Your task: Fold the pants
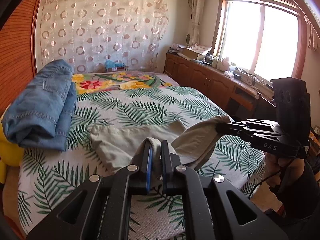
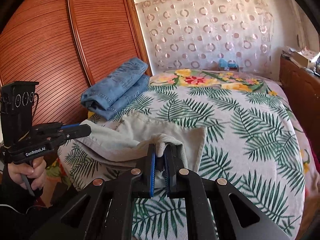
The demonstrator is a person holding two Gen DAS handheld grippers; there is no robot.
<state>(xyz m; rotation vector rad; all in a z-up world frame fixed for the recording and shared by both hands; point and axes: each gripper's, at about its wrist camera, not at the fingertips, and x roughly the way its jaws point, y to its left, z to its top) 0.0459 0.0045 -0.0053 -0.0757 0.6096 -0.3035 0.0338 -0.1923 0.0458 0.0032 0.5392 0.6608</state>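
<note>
Pants (image 1: 128, 140), pale beige, lie on the near part of the bed (image 1: 140, 104), on its fern-print cover, with their near edge lifted clear of the cover. The left gripper (image 1: 156, 146) has its jaws clenched on a bunched fold of this edge; cloth is visible between the blue pads. The right gripper (image 2: 160, 150) is likewise clamped on a fold of the same edge, further along it. Each unit appears in the other's camera, side by side and near each other, with a slack span of cloth sagging between them.

Reason for the hold: gripping one edge at two points keeps that edge roughly straight, so the raised part can be carried over the part lying flat. The far portion rests on the bed and serves as the anchor for the fold. Judged from this, a fold across the garment is in progress and not yet laid down.

Orientation: the held edge runs left to right across both views. The flat portion extends away from the cameras toward the head of the bed. Which end is the waistband cannot be told, so the long axis cannot be fixed with certainty.

Folded blue jeans (image 1: 42, 102) lie at the far left of the bed, beside the wardrobe (image 2: 50, 50), apart from the work area.
</note>
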